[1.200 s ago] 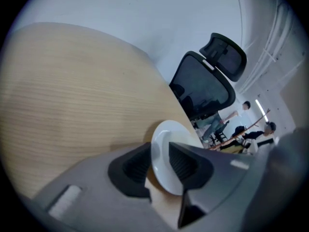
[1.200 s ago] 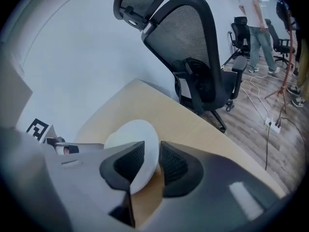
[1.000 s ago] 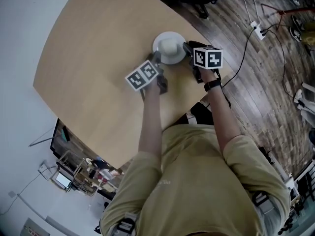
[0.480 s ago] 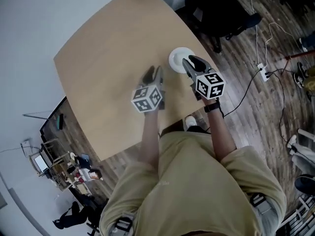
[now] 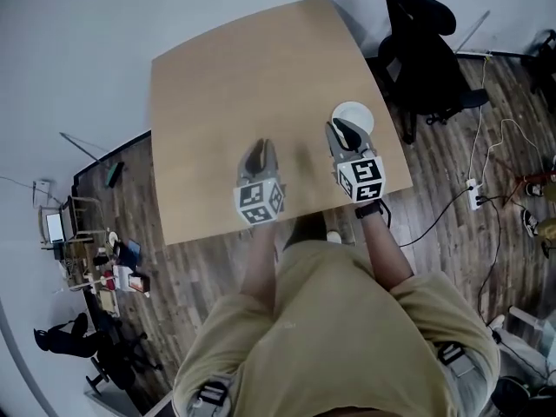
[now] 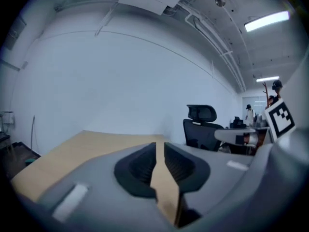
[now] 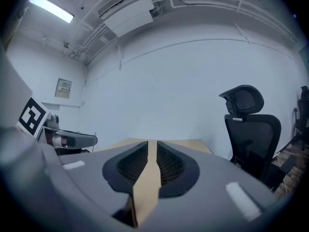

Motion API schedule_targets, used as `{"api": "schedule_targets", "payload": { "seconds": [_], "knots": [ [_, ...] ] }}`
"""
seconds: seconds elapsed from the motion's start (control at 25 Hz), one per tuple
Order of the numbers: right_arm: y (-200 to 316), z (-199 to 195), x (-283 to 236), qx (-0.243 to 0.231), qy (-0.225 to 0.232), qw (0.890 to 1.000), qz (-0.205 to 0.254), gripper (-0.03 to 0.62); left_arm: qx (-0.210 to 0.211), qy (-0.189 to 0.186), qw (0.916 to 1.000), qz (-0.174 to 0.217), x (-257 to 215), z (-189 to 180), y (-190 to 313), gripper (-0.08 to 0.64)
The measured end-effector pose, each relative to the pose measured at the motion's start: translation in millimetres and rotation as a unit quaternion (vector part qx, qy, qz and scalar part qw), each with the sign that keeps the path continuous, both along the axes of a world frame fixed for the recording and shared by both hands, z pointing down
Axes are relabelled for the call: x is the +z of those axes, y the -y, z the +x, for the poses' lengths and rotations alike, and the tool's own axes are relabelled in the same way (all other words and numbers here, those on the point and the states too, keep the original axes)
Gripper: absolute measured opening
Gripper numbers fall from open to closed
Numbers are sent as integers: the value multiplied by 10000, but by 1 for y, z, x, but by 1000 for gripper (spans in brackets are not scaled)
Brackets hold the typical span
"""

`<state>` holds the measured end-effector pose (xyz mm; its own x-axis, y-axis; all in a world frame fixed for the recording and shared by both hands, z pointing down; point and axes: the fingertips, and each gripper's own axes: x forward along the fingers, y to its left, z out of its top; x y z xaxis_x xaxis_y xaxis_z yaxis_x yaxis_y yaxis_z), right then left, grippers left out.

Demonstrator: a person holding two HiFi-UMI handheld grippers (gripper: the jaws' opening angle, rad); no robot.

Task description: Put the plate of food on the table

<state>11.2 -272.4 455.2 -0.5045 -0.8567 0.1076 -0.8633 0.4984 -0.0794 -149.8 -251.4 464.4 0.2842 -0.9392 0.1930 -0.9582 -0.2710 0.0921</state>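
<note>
A small white plate with a pale mound of food rests on the wooden table, close to its right edge. My right gripper hovers just on the near side of the plate, apart from it. My left gripper hangs over bare tabletop well left of the plate. In the left gripper view the jaws are closing, with only a narrow slit between them and nothing in it. The right gripper view shows the same: jaws closing, a thin gap, no object inside. Neither gripper view shows the plate.
A black office chair stands just beyond the table's right corner and shows in both gripper views. Cables and a power strip lie on the wooden floor at right. Cluttered shelving sits at left.
Both grippers have drawn back from the plate, which stays on the table. Their jaws have narrowed. The head view has risen and now takes in the whole table.
</note>
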Motion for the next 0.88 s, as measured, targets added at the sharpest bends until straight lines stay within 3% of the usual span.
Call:
{"api": "schedule_targets", "payload": {
  "seconds": [0.16,0.32,0.56,0.88],
  "knots": [
    [-28,-11,-3,-52,-94,9998,160,13,-444,-12,9989,129,-3,-26,-36,24],
    [-49,-14,-5,-123,-125,9996,229,6,-721,-88,9971,223,-8,-36,-64,2],
    [-73,-21,-12,-260,-99,9992,299,6,-842,-74,9960,275,-12,-35,-90,2],
    [-81,0,-24,-201,85,9994,275,6,-726,-181,9969,228,-20,-7,-84,2]
  ]
}}
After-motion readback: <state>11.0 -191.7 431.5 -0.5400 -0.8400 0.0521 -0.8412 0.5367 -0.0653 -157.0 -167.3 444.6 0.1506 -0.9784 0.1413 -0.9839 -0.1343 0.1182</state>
